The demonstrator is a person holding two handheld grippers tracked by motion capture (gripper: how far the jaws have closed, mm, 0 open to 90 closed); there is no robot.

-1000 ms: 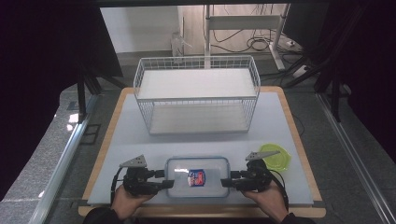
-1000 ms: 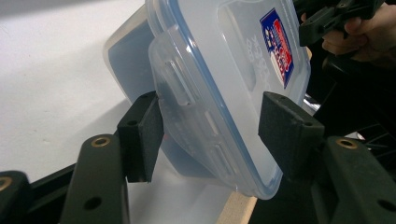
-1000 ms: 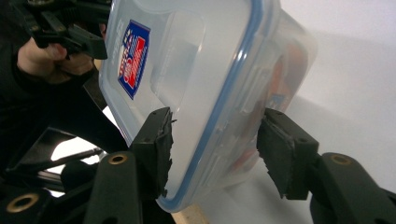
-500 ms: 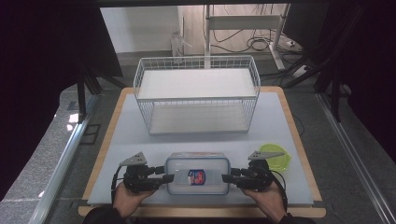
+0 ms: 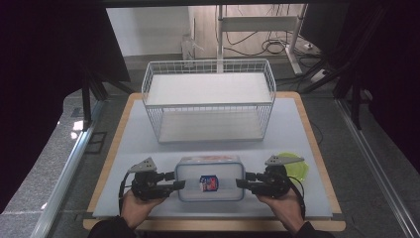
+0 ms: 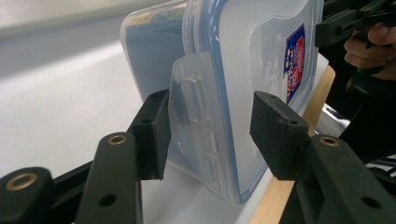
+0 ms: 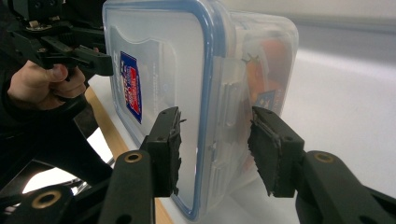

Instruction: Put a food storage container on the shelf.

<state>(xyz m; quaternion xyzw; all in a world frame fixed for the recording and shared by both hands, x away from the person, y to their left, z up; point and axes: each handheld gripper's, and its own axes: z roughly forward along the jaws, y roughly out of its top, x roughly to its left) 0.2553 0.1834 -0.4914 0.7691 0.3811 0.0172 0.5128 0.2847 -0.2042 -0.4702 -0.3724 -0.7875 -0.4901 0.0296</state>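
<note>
One clear lidded container (image 5: pixel 210 178) with a blue seal and a red-blue label lies near the bench's (image 5: pixel 297 129) front edge. Left gripper (image 5: pixel 179 184) and right gripper (image 5: pixel 240 183) fingers are spread around its end latches, not touching.

Across the middle of the high view, the white table (image 5: pixel 297 134) lies bare between the wire basket (image 5: pixel 209 101) and the lidded container (image 5: pixel 210 178), leaving passage. At lower right, a green lid (image 5: pixel 296 166) lies just behind the right gripper (image 5: pixel 241 180).
</note>
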